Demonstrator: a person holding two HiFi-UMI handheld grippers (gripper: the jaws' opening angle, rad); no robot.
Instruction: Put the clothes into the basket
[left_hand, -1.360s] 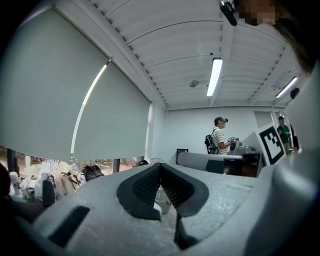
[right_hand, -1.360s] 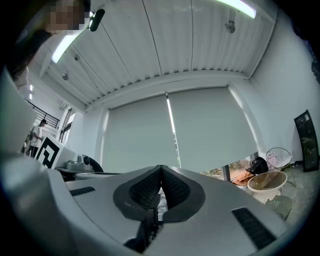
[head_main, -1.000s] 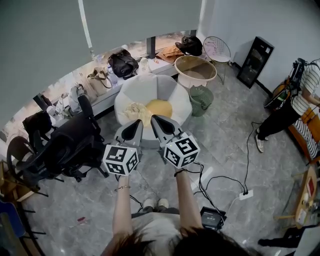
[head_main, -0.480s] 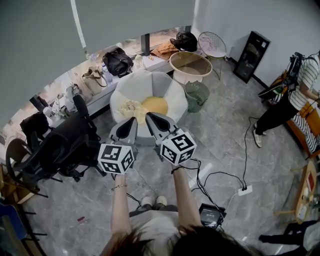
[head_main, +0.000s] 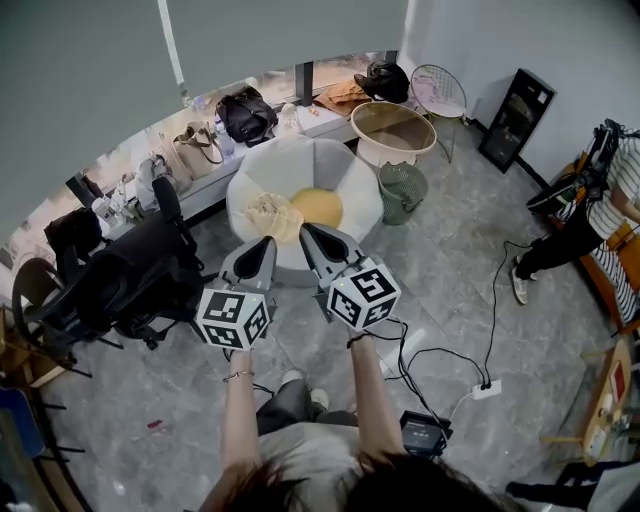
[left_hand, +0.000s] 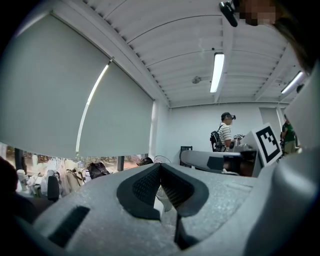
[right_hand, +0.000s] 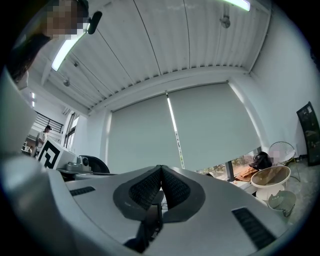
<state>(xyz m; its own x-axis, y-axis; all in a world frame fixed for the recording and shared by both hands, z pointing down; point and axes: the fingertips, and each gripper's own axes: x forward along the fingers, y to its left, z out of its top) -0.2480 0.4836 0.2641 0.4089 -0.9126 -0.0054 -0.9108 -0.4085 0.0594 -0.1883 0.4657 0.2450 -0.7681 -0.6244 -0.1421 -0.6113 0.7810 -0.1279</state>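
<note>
A black office chair (head_main: 130, 285) stands beside a white beanbag (head_main: 352, 192); a black bag (head_main: 247, 115) lies beyond.

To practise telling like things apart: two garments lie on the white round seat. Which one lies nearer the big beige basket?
The yellow garment; the cream garment lies to its left in the head view, farther from the basket.

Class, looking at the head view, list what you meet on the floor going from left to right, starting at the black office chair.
black office chair → white round seat → green bin → black tower → person in a striped shirt
</note>
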